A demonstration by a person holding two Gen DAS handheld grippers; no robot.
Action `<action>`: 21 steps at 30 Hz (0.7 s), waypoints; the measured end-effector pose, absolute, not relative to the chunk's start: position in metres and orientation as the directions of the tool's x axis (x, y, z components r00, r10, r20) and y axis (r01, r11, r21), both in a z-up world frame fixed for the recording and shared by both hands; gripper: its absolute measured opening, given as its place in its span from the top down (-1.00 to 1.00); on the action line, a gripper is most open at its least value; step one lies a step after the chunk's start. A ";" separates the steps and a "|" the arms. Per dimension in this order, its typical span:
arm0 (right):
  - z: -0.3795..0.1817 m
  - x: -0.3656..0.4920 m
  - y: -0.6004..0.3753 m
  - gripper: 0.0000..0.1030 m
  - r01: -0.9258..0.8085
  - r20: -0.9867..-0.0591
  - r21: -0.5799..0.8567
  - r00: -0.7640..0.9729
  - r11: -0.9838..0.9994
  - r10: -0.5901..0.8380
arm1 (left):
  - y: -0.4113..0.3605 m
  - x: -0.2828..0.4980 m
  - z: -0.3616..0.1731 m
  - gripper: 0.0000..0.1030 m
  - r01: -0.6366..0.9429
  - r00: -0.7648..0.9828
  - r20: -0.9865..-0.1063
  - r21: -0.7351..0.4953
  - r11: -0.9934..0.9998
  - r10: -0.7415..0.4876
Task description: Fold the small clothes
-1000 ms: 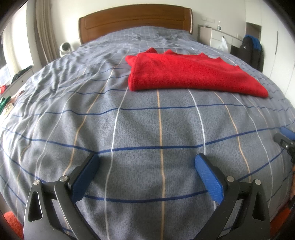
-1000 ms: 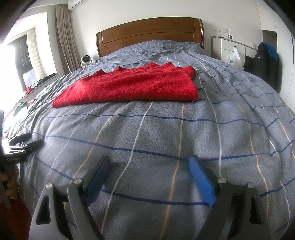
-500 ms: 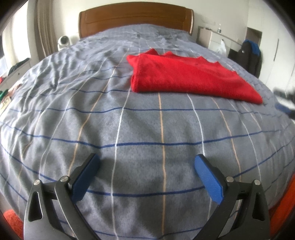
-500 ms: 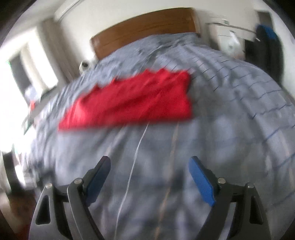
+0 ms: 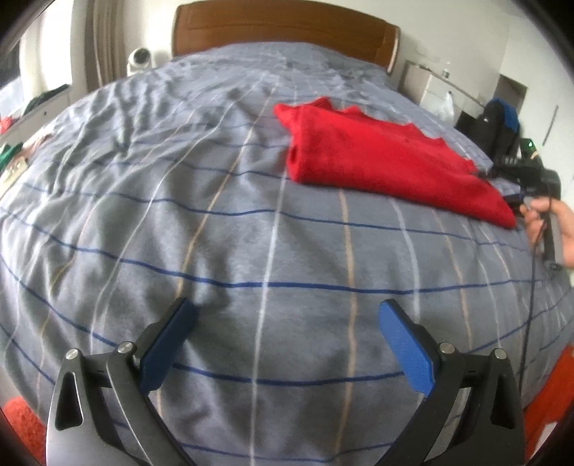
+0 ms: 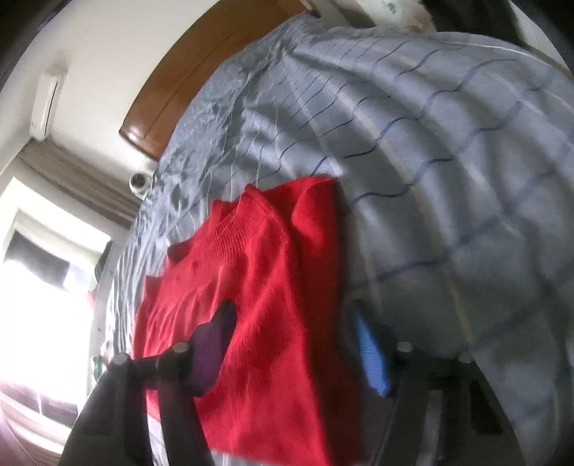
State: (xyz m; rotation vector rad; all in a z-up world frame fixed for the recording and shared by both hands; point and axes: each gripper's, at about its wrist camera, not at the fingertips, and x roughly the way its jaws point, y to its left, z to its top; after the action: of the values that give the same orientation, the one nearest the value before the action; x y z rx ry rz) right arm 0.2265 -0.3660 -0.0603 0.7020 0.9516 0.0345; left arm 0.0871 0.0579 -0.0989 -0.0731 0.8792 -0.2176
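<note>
A folded red sweater [image 5: 376, 157] lies on the grey checked bedspread [image 5: 215, 233], right of the middle. My left gripper [image 5: 287, 322] hovers open over bare bedspread, well short of the sweater, with nothing between its fingers. In the right wrist view the picture is rolled, and the red sweater [image 6: 258, 304] fills the lower middle. My right gripper [image 6: 294, 333] has its jaws closing, with the near end of the sweater lying between them; the pads still stand apart. In the left wrist view a hand [image 5: 554, 229] holds that gripper at the sweater's right end.
A wooden headboard [image 5: 287, 25] closes the far end of the bed. A small white camera [image 5: 140, 59] stands at the back left, and a dark bag [image 5: 502, 129] with cabinets at the back right. An orange rug [image 5: 549, 394] shows beside the bed.
My right gripper has swung across and rolled onto the sweater's end, and its jaws have narrowed. The left gripper has drifted a little and tilted, still open.
</note>
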 end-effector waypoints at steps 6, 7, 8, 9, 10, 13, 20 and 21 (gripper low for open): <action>-0.030 0.235 -0.334 0.76 0.231 -0.780 0.456 0.569 0.859 0.262 | 0.074 0.096 -0.092 -0.99 0.129 0.647 -0.730 -0.177 0.976 -0.218; -0.012 0.237 -0.325 0.76 0.206 -0.761 0.471 0.587 0.858 0.277 | 0.078 0.098 -0.091 -0.99 0.113 0.653 -0.727 -0.183 0.977 -0.211; 0.001 0.239 -0.315 0.76 0.185 -0.750 0.476 0.597 0.860 0.287 | 0.085 0.101 -0.090 -0.99 0.089 0.659 -0.724 -0.196 0.977 -0.205; 0.016 0.243 -0.302 0.76 0.155 -0.739 0.479 0.603 0.864 0.302 | 0.092 0.104 -0.090 -0.99 0.071 0.661 -0.722 -0.210 0.975 -0.204; 0.029 0.247 -0.286 0.76 0.122 -0.730 0.480 0.605 0.869 0.318 | 0.100 0.107 -0.090 -0.99 0.048 0.661 -0.722 -0.228 0.972 -0.202; 0.056 0.267 -0.226 0.77 0.030 -0.724 0.463 0.590 0.886 0.358 | 0.121 0.112 -0.094 -0.98 -0.013 0.661 -0.722 -0.287 0.958 -0.207; 0.018 0.306 -0.087 0.77 -0.057 -0.790 0.362 0.512 0.930 0.339 | 0.127 0.109 -0.096 -0.98 -0.023 0.667 -0.722 -0.268 0.963 -0.184; 0.003 0.308 -0.073 0.75 -0.056 -0.802 0.360 0.492 0.931 0.339 | 0.127 0.110 -0.096 -0.98 -0.021 0.666 -0.723 -0.263 0.965 -0.182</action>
State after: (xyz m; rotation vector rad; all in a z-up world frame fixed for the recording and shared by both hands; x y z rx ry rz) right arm 0.3077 -0.0726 0.0033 0.3041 1.0323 0.2440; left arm 0.1095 0.1266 -0.0958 -0.2591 0.8394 -0.0921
